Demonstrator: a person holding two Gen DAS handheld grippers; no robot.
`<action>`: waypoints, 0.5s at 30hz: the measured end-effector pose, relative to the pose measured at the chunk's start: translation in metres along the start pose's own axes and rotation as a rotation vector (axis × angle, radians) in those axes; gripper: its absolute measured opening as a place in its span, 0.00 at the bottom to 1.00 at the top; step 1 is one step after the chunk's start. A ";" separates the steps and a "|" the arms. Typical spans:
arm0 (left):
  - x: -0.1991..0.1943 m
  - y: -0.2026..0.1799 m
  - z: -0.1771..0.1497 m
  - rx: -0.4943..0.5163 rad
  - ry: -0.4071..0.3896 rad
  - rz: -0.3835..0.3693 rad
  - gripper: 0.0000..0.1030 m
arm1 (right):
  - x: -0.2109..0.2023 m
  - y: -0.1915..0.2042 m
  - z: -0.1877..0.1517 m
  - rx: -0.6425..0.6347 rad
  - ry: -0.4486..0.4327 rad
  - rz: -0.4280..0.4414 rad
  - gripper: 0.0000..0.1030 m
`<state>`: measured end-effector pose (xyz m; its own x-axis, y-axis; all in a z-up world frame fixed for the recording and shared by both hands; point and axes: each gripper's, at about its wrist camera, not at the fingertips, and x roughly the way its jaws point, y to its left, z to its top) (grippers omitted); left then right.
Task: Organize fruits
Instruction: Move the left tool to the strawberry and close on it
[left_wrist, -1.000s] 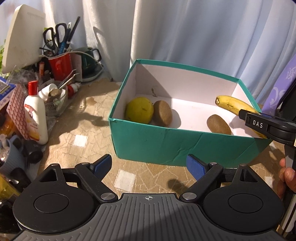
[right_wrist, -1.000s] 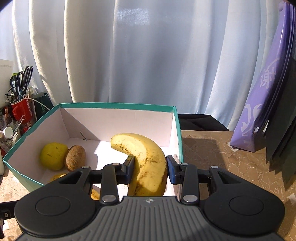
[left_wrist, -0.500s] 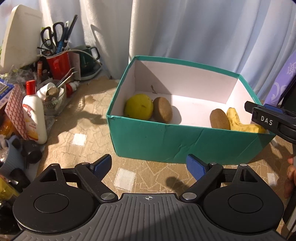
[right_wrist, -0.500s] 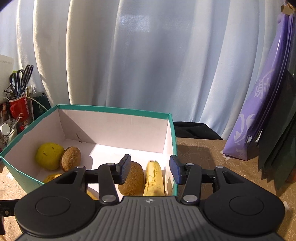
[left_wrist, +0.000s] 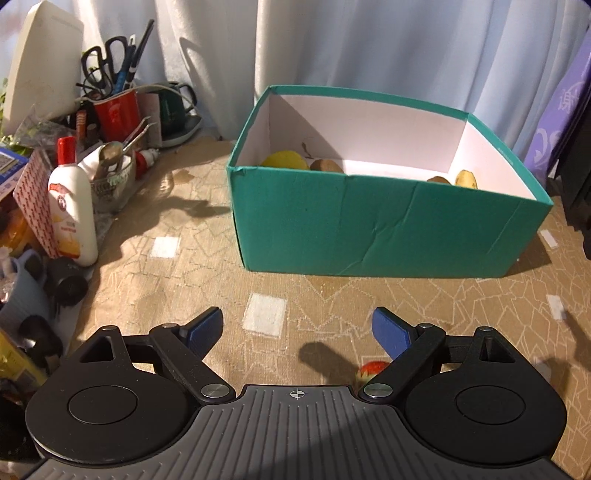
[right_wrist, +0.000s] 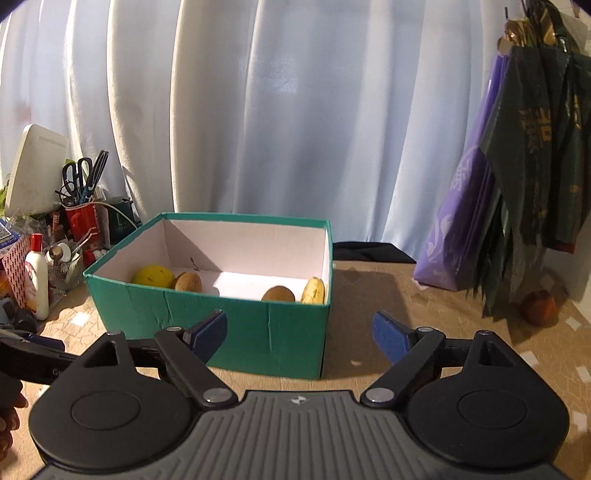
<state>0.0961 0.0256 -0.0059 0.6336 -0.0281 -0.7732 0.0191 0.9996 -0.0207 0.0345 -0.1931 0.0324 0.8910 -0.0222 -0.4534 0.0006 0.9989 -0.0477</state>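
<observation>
both grippers' fingers now gape wide and empty; the right gripper (right_wrist: 299, 330) has backed away, leaving the banana (right_wrist: 313, 290) ahead in the teal box (right_wrist: 236, 325), beside a kiwi (right_wrist: 278, 294). left gripper (left_wrist: 297, 330) has dropped lower over the tabletop (left_wrist: 177, 273).

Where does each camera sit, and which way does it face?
Left wrist: low over the table, facing the teal box's long side; open left gripper shows.
Right wrist: higher and farther back, facing the box's corner; open right gripper and a hand show.
Shared: box, banana, clutter.
</observation>
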 end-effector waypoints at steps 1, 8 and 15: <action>0.000 0.000 -0.004 0.006 0.001 -0.002 0.89 | -0.004 0.000 -0.005 0.003 0.014 -0.005 0.84; -0.002 -0.015 -0.020 0.053 -0.012 -0.032 0.89 | -0.017 -0.005 -0.027 0.044 0.087 -0.016 0.84; 0.000 -0.035 -0.028 0.095 -0.022 -0.072 0.88 | -0.021 -0.002 -0.030 0.026 0.095 -0.006 0.84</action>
<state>0.0742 -0.0096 -0.0231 0.6448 -0.1005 -0.7577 0.1377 0.9904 -0.0142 0.0021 -0.1963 0.0159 0.8440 -0.0307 -0.5355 0.0183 0.9994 -0.0284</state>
